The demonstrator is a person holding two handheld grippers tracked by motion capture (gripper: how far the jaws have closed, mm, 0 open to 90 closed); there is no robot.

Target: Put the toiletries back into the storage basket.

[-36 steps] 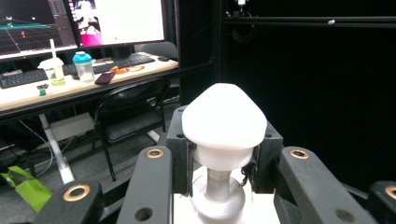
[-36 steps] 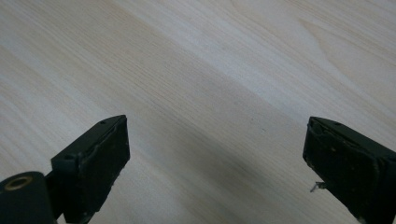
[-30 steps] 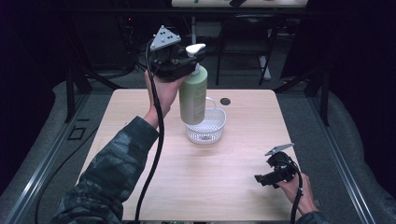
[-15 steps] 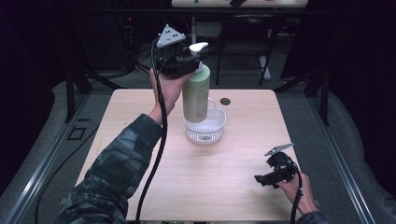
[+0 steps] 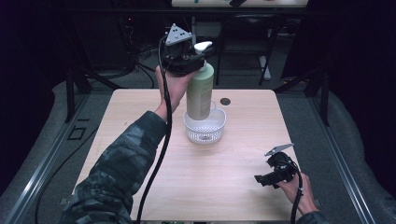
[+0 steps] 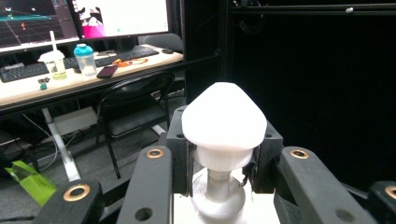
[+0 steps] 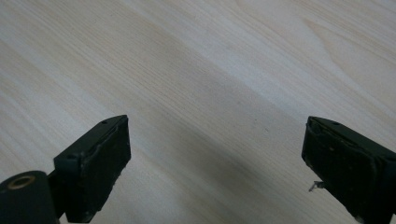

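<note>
High view: left tool pinching pump bottle neck, hanging over basket (top-heavy, slick plastic); right tool spread, idling.

Camouflage sleeve on the left arm; each black hand-held gripper bears a grey three-cornered plate, brass-ringed screws and a trailing black cable

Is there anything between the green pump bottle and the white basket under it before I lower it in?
Nothing visible. The left tool grips the pump bottle by its neck, upright over the white basket, which looks empty in the high view. The right tool rests far off.
</note>
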